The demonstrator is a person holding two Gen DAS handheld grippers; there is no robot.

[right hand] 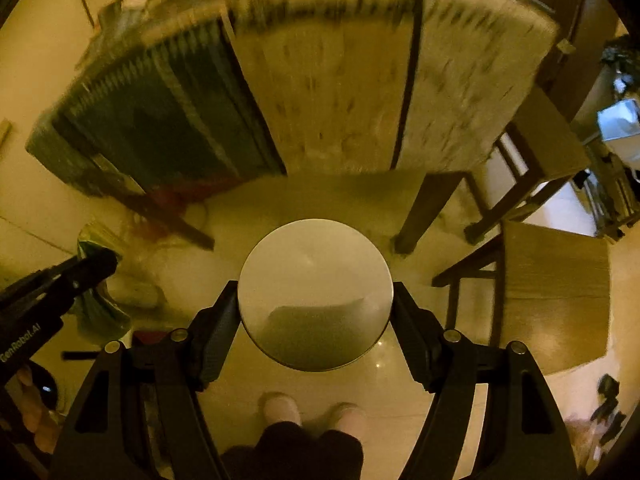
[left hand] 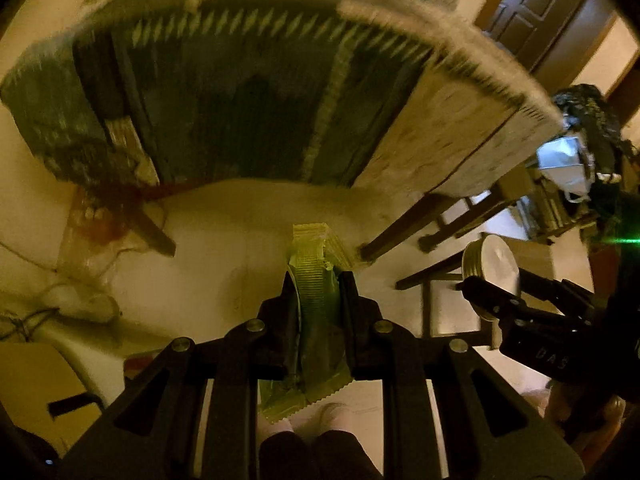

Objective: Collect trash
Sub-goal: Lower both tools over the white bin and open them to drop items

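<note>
While the left wrist view is blurred, left gripper [left hand: 316, 280] clearly pinches a green crinkle-edged wrapper [left hand: 318, 300] between its pads, above pale floor [left hand: 224, 240] by the cloth-covered table [left hand: 260, 92]. Right gripper [left hand: 486, 300] at right edge carries a round cup [left hand: 492, 264].

Right wrist view: right gripper [right hand: 315, 300] clamps the cup's [right hand: 315, 294] sides; only its flat round base shows, contents can't tell. Wrapper [right hand: 96, 240] far left.
</note>
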